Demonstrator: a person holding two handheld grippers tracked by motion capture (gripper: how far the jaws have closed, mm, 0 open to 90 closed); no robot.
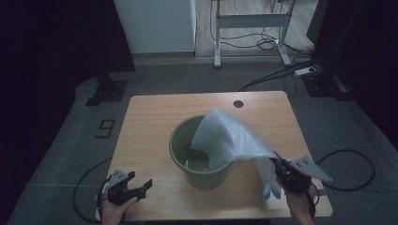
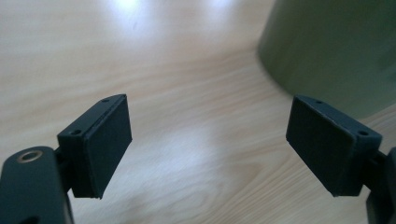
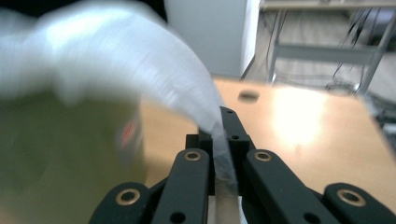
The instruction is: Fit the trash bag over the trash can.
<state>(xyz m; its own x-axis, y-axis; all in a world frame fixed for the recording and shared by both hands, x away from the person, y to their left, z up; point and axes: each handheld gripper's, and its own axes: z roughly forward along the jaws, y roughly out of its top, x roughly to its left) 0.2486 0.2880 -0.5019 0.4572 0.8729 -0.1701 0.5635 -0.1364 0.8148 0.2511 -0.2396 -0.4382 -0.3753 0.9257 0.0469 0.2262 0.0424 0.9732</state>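
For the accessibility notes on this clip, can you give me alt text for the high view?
The right gripper, shut on a white plastic bag, holds it draped over a green bucket in the middle of a wooden table. The left gripper is open near the table's front left edge, holding nothing.

Between your left gripper (image 2: pixel 208 149) jaws lies bare table (image 2: pixel 187 93); ahead to its right the green bucket (image 2: pixel 336 51) blocks you, draped by the white bag (image 1: pixel 230 138).
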